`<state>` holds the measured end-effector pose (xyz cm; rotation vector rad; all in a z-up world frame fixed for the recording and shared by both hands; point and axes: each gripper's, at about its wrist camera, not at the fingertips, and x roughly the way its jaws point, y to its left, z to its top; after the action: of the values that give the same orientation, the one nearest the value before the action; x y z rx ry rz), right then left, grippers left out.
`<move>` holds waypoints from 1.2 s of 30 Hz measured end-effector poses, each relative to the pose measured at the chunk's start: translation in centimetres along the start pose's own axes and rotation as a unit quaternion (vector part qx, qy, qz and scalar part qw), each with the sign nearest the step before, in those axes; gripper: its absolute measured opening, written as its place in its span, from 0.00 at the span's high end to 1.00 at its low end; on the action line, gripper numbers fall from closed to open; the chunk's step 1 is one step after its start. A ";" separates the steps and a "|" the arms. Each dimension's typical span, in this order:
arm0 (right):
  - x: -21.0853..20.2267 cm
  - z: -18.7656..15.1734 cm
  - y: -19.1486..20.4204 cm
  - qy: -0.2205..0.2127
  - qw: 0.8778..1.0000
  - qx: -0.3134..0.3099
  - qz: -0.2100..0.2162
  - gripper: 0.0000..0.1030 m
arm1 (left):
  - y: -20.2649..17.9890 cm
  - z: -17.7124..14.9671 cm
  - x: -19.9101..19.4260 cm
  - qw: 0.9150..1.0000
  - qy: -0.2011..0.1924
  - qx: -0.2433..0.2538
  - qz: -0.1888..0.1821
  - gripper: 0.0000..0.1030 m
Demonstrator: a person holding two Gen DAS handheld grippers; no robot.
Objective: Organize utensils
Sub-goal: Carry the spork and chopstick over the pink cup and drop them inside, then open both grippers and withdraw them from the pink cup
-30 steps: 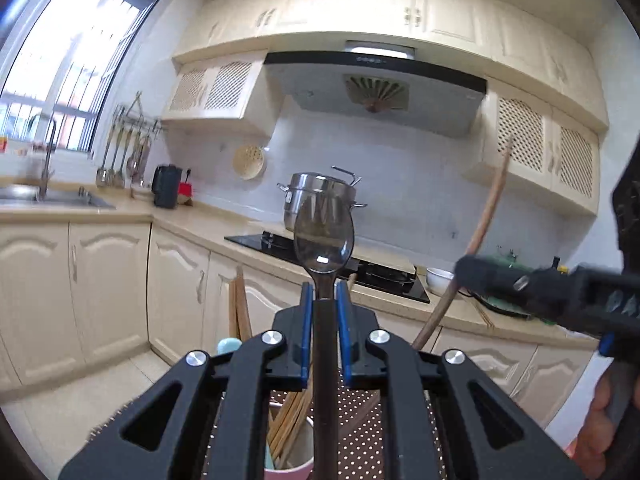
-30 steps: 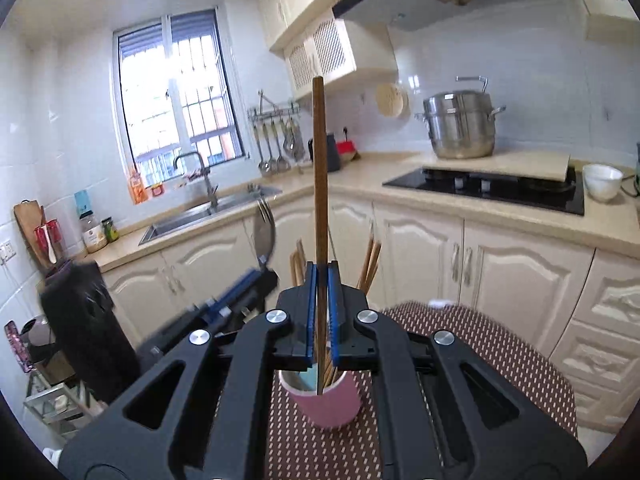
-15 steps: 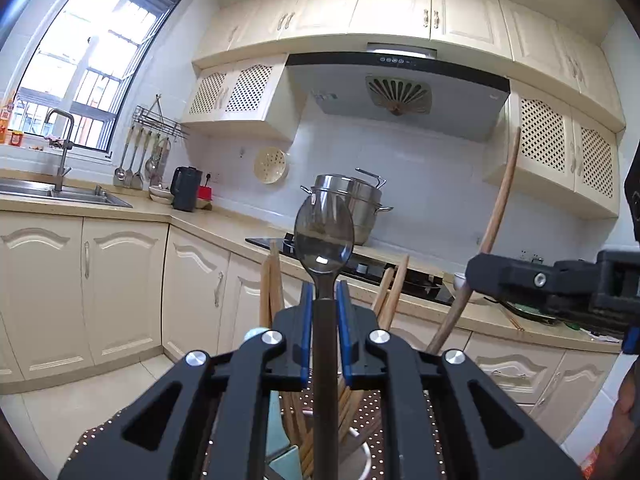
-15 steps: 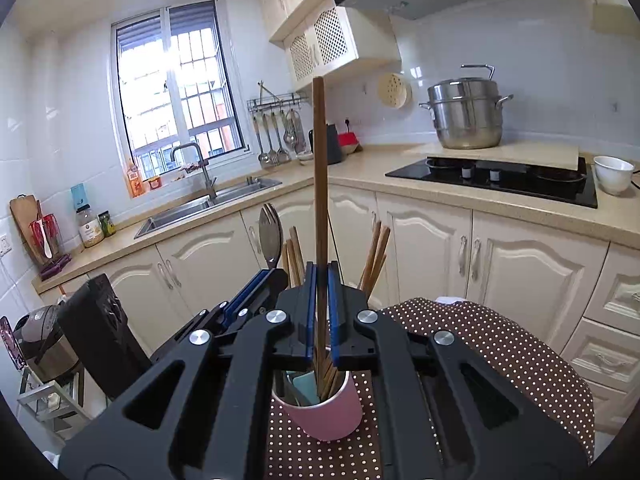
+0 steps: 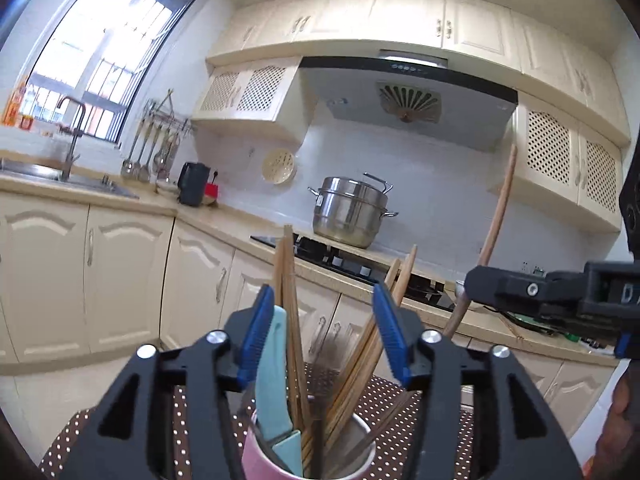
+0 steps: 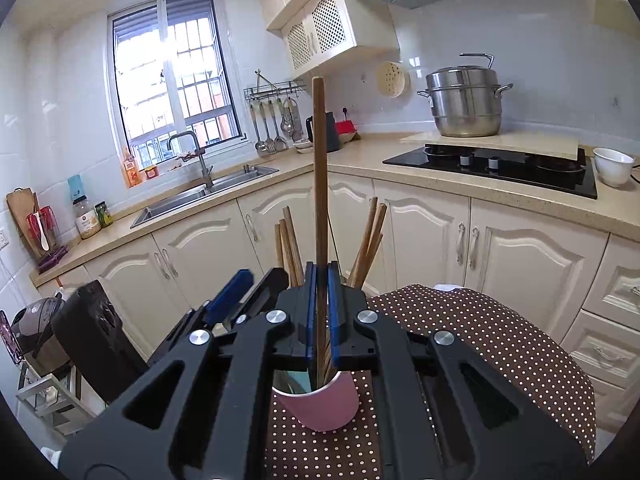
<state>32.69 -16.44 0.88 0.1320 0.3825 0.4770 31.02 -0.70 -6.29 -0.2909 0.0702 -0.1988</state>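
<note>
The left gripper sits low in the centre of its frame with its blue jaws opening and nothing pressed between them; only a dark blur hangs in the gap above the pink cup, probably the piece it is letting drop, though it is too smeared to name. The jaws straddle the cup mouth so whatever falls lands among the wooden chopsticks and the light blue utensil leaning inside. The right gripper, centre of its own frame, is clenched on a long wooden stick, held upright with its lower end already inside the cup rim, which keeps it aimed for a clean release. The cup stands on the brown dotted cloth, near the bottom centre of both views
</note>
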 end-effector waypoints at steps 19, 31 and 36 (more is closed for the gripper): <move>0.8 -1.6 1.8 0.024 1.000 -0.013 0.000 0.94 | 1.1 3.6 -4.7 0.990 0.096 0.031 0.096 0.24; 2.6 -4.0 1.7 0.051 0.999 0.004 -0.018 0.94 | 1.7 4.4 -7.8 0.985 0.106 0.069 0.114 0.24; 1.6 -4.0 1.8 0.045 0.999 0.014 -0.023 0.91 | 1.8 4.9 -9.3 0.985 0.107 0.068 0.115 0.24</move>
<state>31.64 -13.93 -2.96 0.1297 0.4803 0.4339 22.69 4.25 -1.73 -0.1230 0.3001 -0.0039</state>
